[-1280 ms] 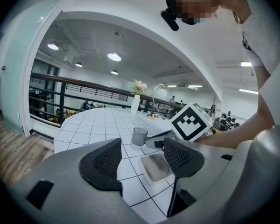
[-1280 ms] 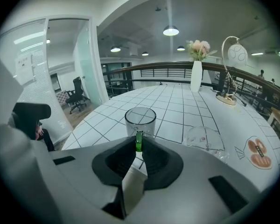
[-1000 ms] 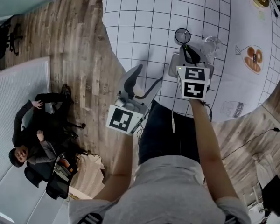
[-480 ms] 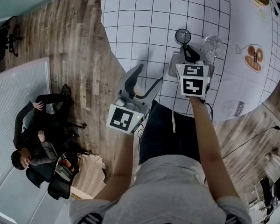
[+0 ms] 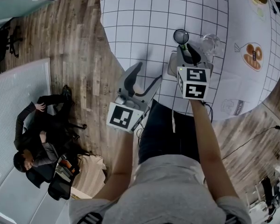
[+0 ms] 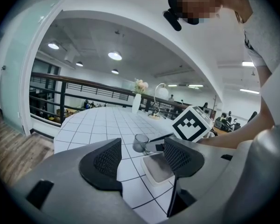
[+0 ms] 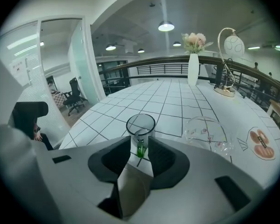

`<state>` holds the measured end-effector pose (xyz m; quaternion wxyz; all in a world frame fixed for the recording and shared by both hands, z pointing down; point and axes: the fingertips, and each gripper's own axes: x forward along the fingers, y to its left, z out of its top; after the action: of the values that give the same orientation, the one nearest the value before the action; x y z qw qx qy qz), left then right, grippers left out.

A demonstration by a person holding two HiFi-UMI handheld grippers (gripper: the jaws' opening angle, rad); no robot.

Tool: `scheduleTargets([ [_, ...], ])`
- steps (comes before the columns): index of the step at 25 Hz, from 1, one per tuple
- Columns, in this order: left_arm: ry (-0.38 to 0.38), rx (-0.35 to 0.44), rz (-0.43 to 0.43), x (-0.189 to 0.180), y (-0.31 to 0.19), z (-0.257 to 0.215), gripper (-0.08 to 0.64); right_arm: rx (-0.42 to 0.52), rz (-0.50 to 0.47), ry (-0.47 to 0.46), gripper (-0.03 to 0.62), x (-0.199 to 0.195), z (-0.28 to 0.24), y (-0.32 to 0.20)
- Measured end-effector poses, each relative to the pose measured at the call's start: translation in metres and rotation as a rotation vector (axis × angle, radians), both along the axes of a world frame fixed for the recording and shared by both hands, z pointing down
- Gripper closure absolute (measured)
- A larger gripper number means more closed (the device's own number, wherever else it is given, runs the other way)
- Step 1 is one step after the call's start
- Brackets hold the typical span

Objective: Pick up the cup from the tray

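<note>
Clear glass cup stands upright between the right gripper's jaws, which are closed in against its lower sides. In the head view the cup shows right of centre in the upper half, just past the far rim of the small white tray. A clear glass dish sits near on the cup's right. The grid-clothed table lies bare toward the upper left. The left gripper, jaws wide apart with nothing between them, hangs at the table's near edge by the wooden floor.
</note>
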<state>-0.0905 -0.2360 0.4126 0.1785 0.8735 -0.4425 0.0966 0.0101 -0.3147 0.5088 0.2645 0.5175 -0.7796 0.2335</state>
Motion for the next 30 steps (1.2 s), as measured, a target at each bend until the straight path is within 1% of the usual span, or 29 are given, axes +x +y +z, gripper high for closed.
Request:
scheduleTargets([
  [3, 0.003, 0.012, 0.003, 0.004, -0.004, -0.003, 0.265, 0.032, 0.012, -0.016, 0.492, 0.005, -0.012, 0.005],
  [6, 0.008, 0.031, 0.013, 0.013, -0.01, -0.008, 0.265, 0.069, 0.036, -0.062, 0.492, 0.01, -0.034, 0.011],
  [8, 0.01, 0.046, 0.025, 0.021, -0.015, -0.013, 0.265, 0.11, 0.05, -0.104, 0.492, 0.015, -0.052, 0.013],
  [10, 0.008, 0.062, 0.038, 0.03, -0.021, -0.017, 0.265, 0.17, 0.052, -0.156, 0.494, 0.02, -0.074, 0.014],
  [12, 0.008, 0.08, 0.051, 0.041, -0.027, -0.023, 0.278, 0.245, 0.044, -0.203, 0.517, 0.026, -0.098, 0.015],
  [13, 0.009, 0.091, 0.059, 0.048, -0.031, -0.027, 0.288, 0.284, 0.037, -0.217, 0.535, 0.03, -0.109, 0.015],
  [15, 0.012, 0.122, 0.08, 0.061, -0.039, -0.036, 0.318, 0.354, 0.026, -0.23, 0.549, 0.038, -0.127, 0.016],
  [17, 0.016, 0.153, 0.09, 0.073, -0.046, -0.046, 0.351, 0.4, 0.025, -0.239, 0.555, 0.047, -0.141, 0.016],
  [20, 0.012, 0.185, 0.082, 0.088, -0.055, -0.058, 0.427, 0.435, 0.049, -0.246, 0.566, 0.062, -0.152, 0.018],
  [23, 0.006, 0.201, 0.067, 0.101, -0.06, -0.065, 0.486, 0.455, 0.072, -0.251, 0.569, 0.072, -0.157, 0.021],
  [27, -0.003, 0.204, 0.057, 0.117, -0.064, -0.067, 0.518, 0.479, 0.089, -0.244, 0.571, 0.079, -0.162, 0.022],
  [30, -0.018, 0.21, 0.058, 0.124, -0.063, -0.069, 0.52, 0.492, 0.096, -0.239, 0.575, 0.08, -0.166, 0.023],
])
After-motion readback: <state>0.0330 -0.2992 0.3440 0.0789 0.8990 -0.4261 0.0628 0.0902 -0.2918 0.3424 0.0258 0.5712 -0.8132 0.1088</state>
